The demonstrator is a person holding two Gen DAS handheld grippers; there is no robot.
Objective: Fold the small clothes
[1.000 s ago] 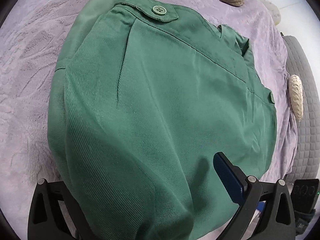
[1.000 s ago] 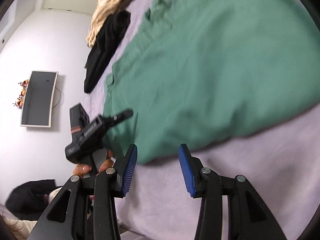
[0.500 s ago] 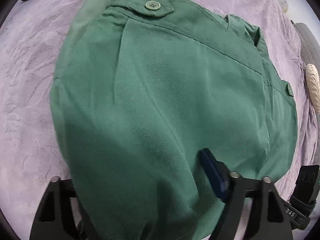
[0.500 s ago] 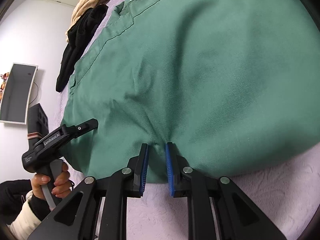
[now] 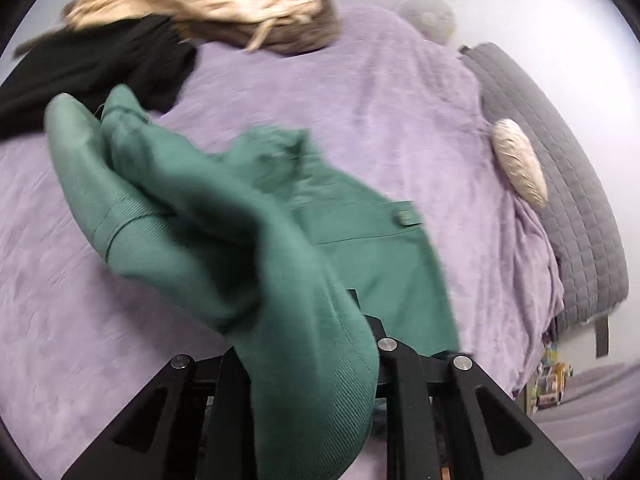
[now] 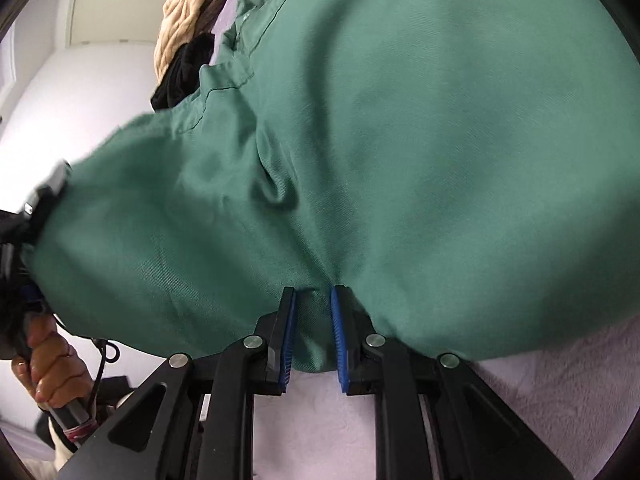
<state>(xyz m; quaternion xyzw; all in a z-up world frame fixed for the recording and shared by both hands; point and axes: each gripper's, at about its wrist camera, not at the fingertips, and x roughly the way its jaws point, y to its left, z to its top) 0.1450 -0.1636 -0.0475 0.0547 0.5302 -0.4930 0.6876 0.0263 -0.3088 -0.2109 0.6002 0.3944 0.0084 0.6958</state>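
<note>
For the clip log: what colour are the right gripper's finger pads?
Blue, ribbed pads, clearest in the right wrist view.

Soft even indoor light, no glare; left-wrist view motion-blurred, right-wrist sharper; fisheye bending, dark vignette corners.

Black tool (image 6: pixel 313 332) frames, silver screws (blue ribbed pads (image 6: pixel 341 344))

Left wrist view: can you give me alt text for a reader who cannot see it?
A green garment is bunched between the fingers of the left gripper, whose jaws are closing, and is lifted above a purple bedspread, blurred by motion. Behind it lie a black garment and a beige garment; a grey quilted cover lies at right.
</note>
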